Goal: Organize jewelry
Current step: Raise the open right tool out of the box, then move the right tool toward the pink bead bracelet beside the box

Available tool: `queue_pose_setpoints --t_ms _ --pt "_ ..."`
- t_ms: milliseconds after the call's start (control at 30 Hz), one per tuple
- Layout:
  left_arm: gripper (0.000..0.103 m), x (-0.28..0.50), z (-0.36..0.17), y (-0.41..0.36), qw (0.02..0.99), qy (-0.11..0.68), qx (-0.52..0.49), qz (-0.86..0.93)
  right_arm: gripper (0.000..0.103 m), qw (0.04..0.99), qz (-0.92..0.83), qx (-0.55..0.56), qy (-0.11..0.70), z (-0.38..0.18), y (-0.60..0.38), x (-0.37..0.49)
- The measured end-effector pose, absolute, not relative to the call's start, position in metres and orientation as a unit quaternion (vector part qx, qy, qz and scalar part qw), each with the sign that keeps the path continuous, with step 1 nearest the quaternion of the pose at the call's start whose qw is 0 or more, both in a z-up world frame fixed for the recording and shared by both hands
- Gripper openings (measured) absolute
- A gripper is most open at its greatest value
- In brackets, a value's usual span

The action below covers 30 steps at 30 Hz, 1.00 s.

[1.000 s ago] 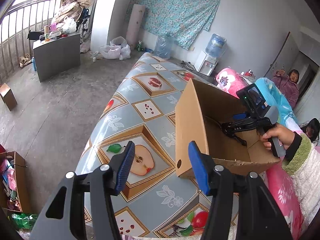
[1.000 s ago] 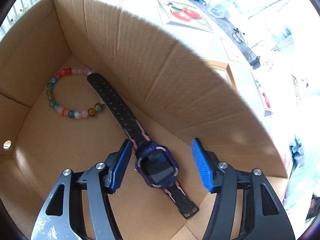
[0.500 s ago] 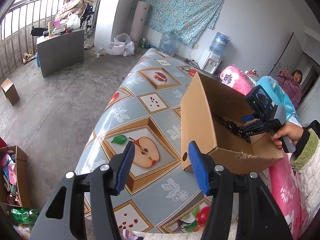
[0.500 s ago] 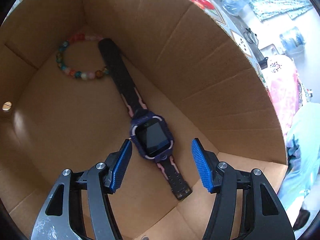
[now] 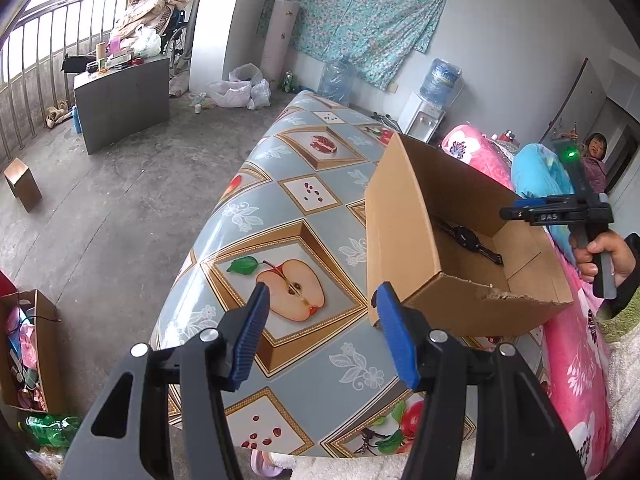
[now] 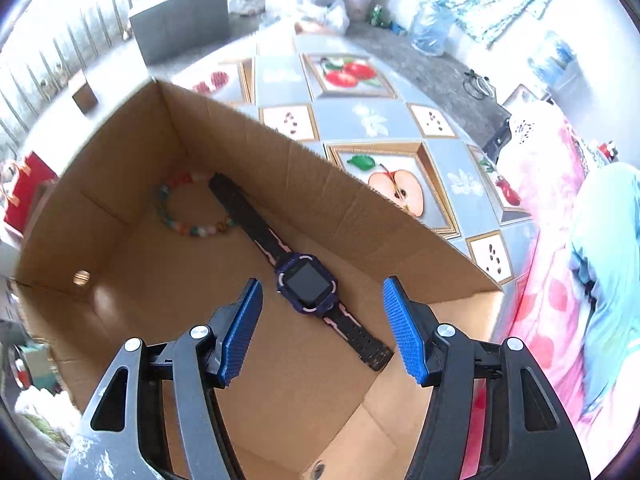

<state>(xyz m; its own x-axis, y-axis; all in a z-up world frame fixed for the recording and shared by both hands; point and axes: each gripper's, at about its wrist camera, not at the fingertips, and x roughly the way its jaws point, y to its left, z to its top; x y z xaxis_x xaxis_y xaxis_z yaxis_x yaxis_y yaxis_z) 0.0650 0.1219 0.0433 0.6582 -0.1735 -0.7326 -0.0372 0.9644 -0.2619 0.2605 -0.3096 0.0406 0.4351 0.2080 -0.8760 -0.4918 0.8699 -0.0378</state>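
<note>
over the last second the right gripper has risen out of the cardboard box: where its blue pads were down beside the watch, it now hangs above the rim, and the fruit-print tablecloth shows beyond the far wall. its tongs are spread wide and carry nothing. the watch lies flat on the box floor, unmoved, one strap end touching the bead bracelet in the far corner. that reads, as a judgement, as a drop just finished: both pieces look stowed, and the hand is backing away. the left gripper hovers over the table's near edge, tongs also wide and empty, its view shifted only a little; from there the box sits on the right side of the table with the watch dark on its floor. the box is plain brown corrugated board, creased, with a torn near edge and small round holes. the watch has a squarish dark purple case, a glossy black face and a perforated rubbery strap with pink trim. the bracelet is a ring of smooth round beads in mixed colours. the cloth looks slick.
</note>
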Motion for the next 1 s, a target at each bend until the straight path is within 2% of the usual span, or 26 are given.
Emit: queue_pose_setpoints --t_ms 100,233,367,467,633,867,1000 --pt "0.054 0.064 0.037 0.117 0.902 0.415 -0.116 -0.039 0.057 0.859 0.259 -0.064 0.437 0.078 -0.336 0.207" --pt "0.054 0.06 0.023 0.107 0.899 0.425 -0.098 -0.046 0.051 0.858 0.318 0.008 0.403 0.11 -0.348 0.147" --pt "0.054 0.053 0.003 0.087 0.898 0.43 -0.07 -0.065 0.047 0.838 0.349 0.068 0.415 0.096 -0.345 0.104" --pt "0.054 0.047 -0.012 0.065 0.893 0.436 -0.056 -0.092 0.044 0.837 0.315 0.08 0.439 0.06 -0.34 0.084" --pt "0.054 0.043 -0.034 0.025 0.884 0.448 -0.019 -0.13 0.027 0.821 0.254 0.151 0.489 -0.003 -0.338 0.082" --pt "0.054 0.044 -0.038 -0.008 0.888 0.433 0.033 -0.149 0.025 0.836 0.234 0.235 0.437 0.009 -0.369 0.108" --pt "0.054 0.041 -0.038 -0.017 0.89 0.426 0.04 -0.158 0.025 0.826 0.238 0.272 0.433 0.001 -0.382 0.113"
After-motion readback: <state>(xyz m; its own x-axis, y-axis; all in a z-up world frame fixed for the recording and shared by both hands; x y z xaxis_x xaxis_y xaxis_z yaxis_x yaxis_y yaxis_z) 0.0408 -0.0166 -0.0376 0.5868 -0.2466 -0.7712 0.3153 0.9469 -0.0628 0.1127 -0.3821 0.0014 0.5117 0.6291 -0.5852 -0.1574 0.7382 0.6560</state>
